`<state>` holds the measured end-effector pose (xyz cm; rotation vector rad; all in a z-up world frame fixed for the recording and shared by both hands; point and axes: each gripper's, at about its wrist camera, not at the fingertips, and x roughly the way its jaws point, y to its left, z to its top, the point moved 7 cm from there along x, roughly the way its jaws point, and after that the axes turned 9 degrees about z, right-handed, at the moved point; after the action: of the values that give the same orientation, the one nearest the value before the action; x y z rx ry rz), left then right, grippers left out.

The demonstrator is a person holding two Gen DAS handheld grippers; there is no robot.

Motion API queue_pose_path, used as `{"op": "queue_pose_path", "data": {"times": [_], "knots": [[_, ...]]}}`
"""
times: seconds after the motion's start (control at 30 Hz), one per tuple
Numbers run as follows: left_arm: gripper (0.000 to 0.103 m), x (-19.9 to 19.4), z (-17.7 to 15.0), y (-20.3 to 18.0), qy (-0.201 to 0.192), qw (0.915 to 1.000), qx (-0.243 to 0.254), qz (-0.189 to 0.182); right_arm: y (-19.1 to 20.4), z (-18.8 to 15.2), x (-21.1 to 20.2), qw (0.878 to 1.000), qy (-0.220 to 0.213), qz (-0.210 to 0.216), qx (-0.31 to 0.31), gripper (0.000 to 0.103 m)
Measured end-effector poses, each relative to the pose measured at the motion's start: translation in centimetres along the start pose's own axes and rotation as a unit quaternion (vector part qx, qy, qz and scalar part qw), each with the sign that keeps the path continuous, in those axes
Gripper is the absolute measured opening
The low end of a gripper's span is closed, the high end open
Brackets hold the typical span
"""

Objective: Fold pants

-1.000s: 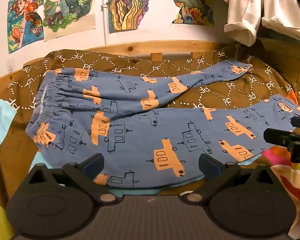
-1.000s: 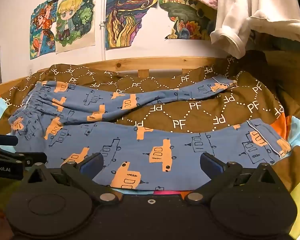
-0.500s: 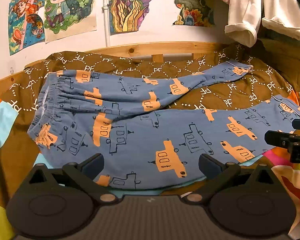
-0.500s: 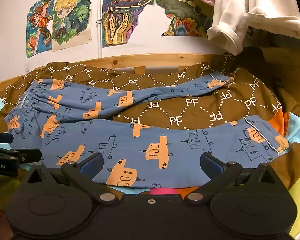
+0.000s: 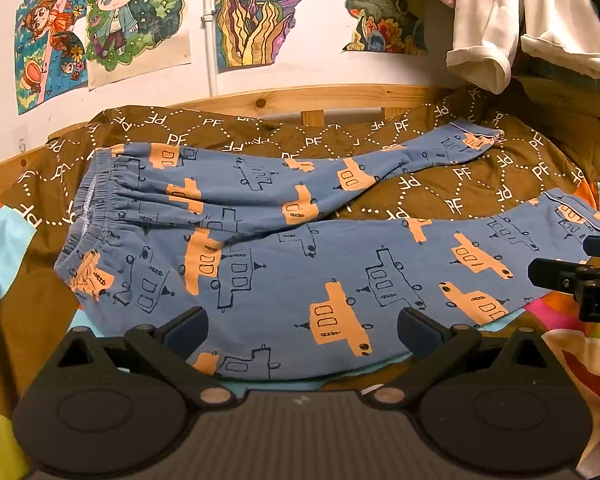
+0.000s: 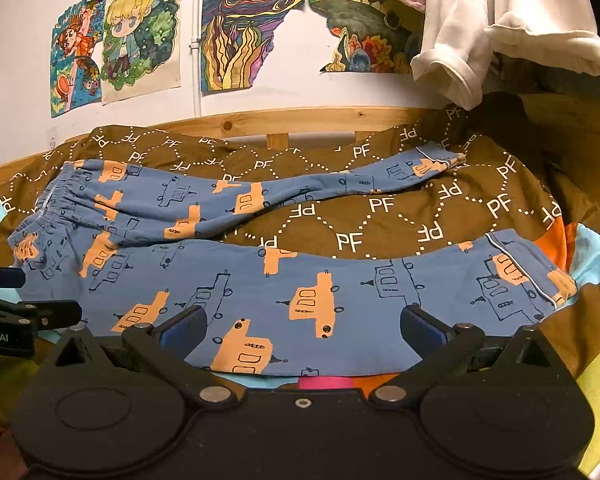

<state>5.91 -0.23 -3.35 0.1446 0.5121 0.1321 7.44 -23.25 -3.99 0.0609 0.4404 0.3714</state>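
Pants (image 5: 284, 264) flat on brown quilt (image 5: 440, 200), legs splayed in V. Left gripper (image 5: 300, 324) and right gripper (image 6: 302, 326) both spread wide over near hem edge, holding nothing.

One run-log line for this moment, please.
stage: pre-grasp | pants: flat, legs apart, unfolded | left gripper: open at near leg | right gripper: open at near leg

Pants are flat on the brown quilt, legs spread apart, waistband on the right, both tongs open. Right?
Not quite: the waistband is on the left, as the left wrist view shows. The pants lie flat on the quilt, legs apart, both tongs open.
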Motion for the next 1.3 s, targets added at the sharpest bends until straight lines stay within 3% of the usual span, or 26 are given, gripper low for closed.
{"op": "queue_pose_path", "data": {"times": [0.93,1.1,1.3], "knots": [[0.103,0.2,-0.1,0.1,0.007,1.0000,-0.001,-0.001,0.0,-0.3,0.0,1.000,0.003,-0.001,0.003,0.102],[0.103,1.2,-0.6,-0.2,0.031,0.9990,0.021,0.026,-0.1,-0.7,0.4,1.000,0.009,-0.018,-0.005,0.102],[0.103,2.6,3.0,1.8,0.039,0.9985,0.015,0.035,-1.6,1.3,1.6,1.000,0.027,-0.009,0.001,0.102]]}}
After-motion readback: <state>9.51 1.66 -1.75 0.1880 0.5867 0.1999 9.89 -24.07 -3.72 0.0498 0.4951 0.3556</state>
